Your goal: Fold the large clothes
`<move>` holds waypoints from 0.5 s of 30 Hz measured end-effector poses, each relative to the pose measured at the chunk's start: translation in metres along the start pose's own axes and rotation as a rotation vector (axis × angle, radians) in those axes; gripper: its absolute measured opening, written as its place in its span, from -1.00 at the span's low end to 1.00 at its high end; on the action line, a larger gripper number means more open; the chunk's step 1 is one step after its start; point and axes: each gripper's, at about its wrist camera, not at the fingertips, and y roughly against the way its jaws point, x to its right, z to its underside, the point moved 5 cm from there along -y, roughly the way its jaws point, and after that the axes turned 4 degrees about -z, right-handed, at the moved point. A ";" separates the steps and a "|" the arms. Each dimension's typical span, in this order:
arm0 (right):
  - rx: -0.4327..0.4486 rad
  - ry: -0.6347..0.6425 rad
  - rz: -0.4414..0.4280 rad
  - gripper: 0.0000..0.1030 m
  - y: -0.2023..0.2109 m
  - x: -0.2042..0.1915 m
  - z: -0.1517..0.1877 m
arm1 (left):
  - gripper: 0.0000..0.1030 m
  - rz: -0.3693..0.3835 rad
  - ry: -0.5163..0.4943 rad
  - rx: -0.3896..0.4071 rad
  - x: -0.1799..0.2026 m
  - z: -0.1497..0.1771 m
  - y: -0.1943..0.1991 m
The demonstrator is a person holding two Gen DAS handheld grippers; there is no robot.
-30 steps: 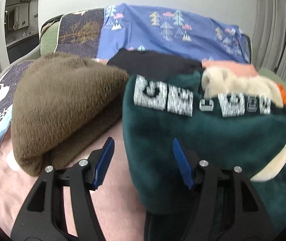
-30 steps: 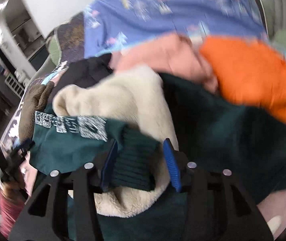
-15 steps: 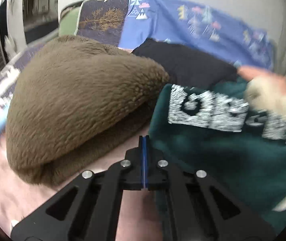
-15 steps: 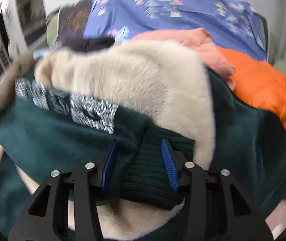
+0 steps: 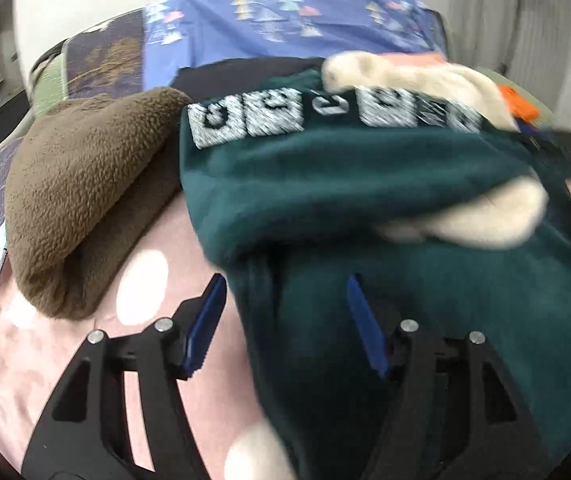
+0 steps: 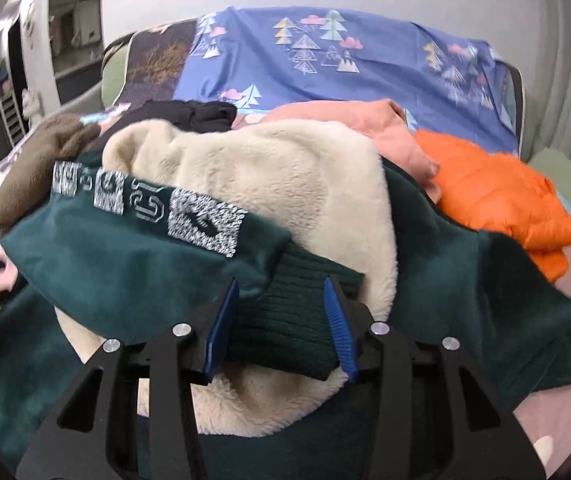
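Note:
A dark green fleece jacket (image 5: pixel 325 184) with white lettering and cream lining (image 6: pixel 277 176) lies bunched on the bed. My left gripper (image 5: pixel 285 312) is open, its jaws wide apart, at the jacket's left edge with green fabric between them. In the right wrist view the jacket (image 6: pixel 125 264) spreads across the middle. My right gripper (image 6: pixel 281 316) has its jaws around the ribbed green cuff (image 6: pixel 297 320), pads touching it on both sides.
A folded brown fleece (image 5: pixel 85 200) lies left of the jacket on the pink sheet (image 5: pixel 45 360). A black garment (image 6: pixel 189 114), a peach garment (image 6: pixel 345 120) and an orange puffer jacket (image 6: pixel 497 200) lie behind. A blue tree-print blanket (image 6: pixel 325 60) covers the backrest.
My left gripper was shut half a second ago and has opened wide, now over the jacket's left edge. The right gripper keeps hold of the cuff and the jacket has shifted slightly.

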 end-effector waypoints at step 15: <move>-0.015 -0.124 0.002 0.09 -0.024 0.040 0.019 | -0.78 -0.233 0.024 -0.030 -0.021 0.021 0.014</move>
